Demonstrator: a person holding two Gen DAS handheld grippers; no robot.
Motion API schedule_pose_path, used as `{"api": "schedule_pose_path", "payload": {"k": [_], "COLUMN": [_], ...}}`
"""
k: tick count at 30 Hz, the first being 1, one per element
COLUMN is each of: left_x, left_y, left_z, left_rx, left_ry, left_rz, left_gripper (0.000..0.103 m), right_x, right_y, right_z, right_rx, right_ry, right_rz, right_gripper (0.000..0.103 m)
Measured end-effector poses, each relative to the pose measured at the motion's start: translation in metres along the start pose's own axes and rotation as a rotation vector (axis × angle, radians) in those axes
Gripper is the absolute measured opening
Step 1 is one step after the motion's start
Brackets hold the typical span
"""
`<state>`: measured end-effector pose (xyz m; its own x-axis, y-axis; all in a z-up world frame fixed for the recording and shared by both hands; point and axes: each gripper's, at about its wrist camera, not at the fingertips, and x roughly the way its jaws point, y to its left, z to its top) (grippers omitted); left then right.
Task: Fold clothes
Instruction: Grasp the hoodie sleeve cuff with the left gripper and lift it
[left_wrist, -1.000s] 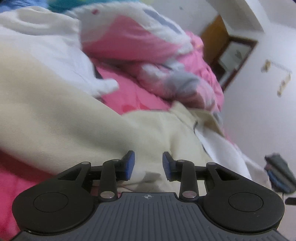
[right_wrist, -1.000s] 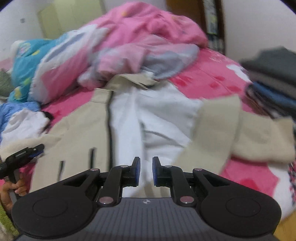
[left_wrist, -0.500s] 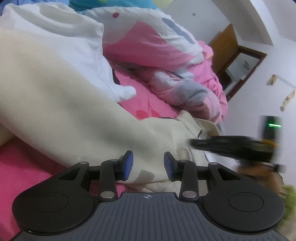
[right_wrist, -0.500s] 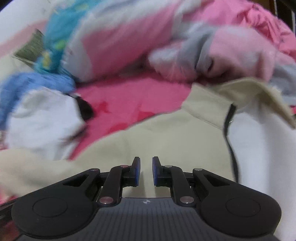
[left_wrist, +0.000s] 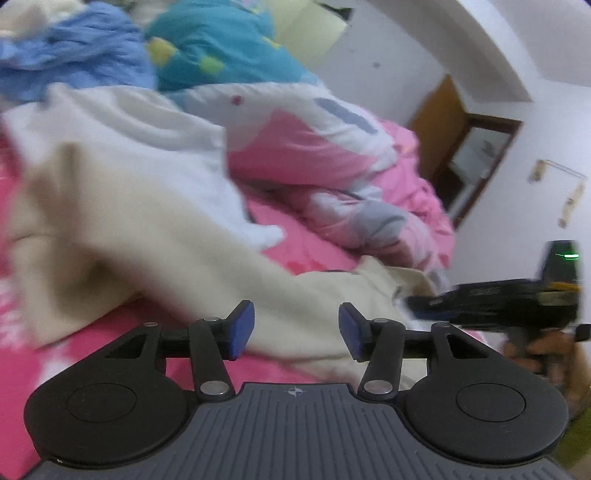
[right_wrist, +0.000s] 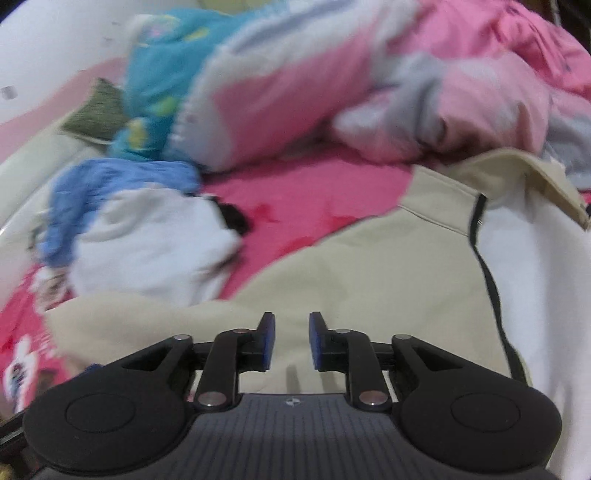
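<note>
Both grippers empty over beige jacket (right_wrist: 369, 280) on pink bed (right_wrist: 306, 199).
Left gripper (left_wrist: 296, 329) and right gripper (right_wrist: 288, 341) opening, nothing pinched — jacket just ahead, soft, limp, light; likely grab sleeve edge or hem.

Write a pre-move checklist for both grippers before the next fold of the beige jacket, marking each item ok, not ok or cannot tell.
1. Left gripper free of cloth: ok, jaws opening, nothing pinched.
2. Right gripper free of cloth: ok, jaws opening above the jacket.
3. Jacket lies open on the pink sheet: ok, white lining shows.
4. Sleeve lies flat: not ok, it is bunched.
5. White garment clear of the jacket: cannot tell, edges blurred.
6. Grippers clear of each other: ok.
</note>
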<state>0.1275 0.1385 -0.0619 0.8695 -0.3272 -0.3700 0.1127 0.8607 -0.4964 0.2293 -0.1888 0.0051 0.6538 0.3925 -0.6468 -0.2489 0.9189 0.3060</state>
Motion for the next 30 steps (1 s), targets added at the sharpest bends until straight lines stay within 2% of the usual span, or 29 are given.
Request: {"api": "schedule_pose_path", "payload": {"k": [2,4,6,10,12,14,15,16,18,22,25,27,30], "left_x": [-0.020,-0.024,-0.027,0.001,0.008,0.014,0.015,0.015,0.008,-0.029,-0.065,-0.087,-0.106], "left_y": [0.010,0.021,0.033,0.052,0.058,0.061,0.065,0.069,0.071,0.041,0.005,-0.016,-0.039], "left_z": [-0.008,-0.009,-0.010,0.001,0.007,0.014,0.016,0.019,0.025,0.047,0.064,0.070,0.070], "left_rx": [0.008,0.012,0.015,0.024,0.019,0.020,0.009,-0.016,-0.030,0.113,0.344,0.532,0.770], "left_ry": [-0.034,-0.040,-0.043,0.000,0.006,-0.002,0.000,0.011,0.015,-0.084,-0.177,-0.207,-0.194], "left_rz": [0.132,0.249,0.364,0.443,0.455,0.464,0.474,0.465,0.458,0.474,0.496,0.506,0.524], "left_gripper": [0.061,0.068,0.070,0.070,0.070,0.061,0.037,0.022,0.006,0.003,0.003,0.004,0.004], "right_x": [-0.018,-0.032,-0.043,-0.054,-0.060,-0.070,-0.075,-0.081,-0.095,-0.118,-0.131,-0.138,-0.143], "right_y": [0.012,0.022,0.028,0.030,0.031,0.029,0.028,0.025,0.019,0.006,-0.003,-0.009,-0.014], "right_z": [-0.008,-0.019,-0.033,-0.068,-0.081,-0.089,-0.093,-0.096,-0.102,-0.109,-0.113,-0.115,-0.120], "right_rx": [-0.003,0.001,0.018,0.097,0.122,0.141,0.152,0.166,0.187,0.204,0.212,0.218,0.208], "right_ry": [-0.024,-0.035,-0.029,0.020,0.035,0.025,0.019,0.009,-0.016,-0.064,-0.089,-0.100,-0.116], "right_rz": [0.037,0.076,0.112,0.154,0.147,0.139,0.136,0.135,0.131,0.114,0.103,0.104,0.100], "right_gripper": [0.037,0.038,0.038,0.038,0.038,0.038,0.038,0.038,0.038,0.038,0.038,0.038,0.038]}}
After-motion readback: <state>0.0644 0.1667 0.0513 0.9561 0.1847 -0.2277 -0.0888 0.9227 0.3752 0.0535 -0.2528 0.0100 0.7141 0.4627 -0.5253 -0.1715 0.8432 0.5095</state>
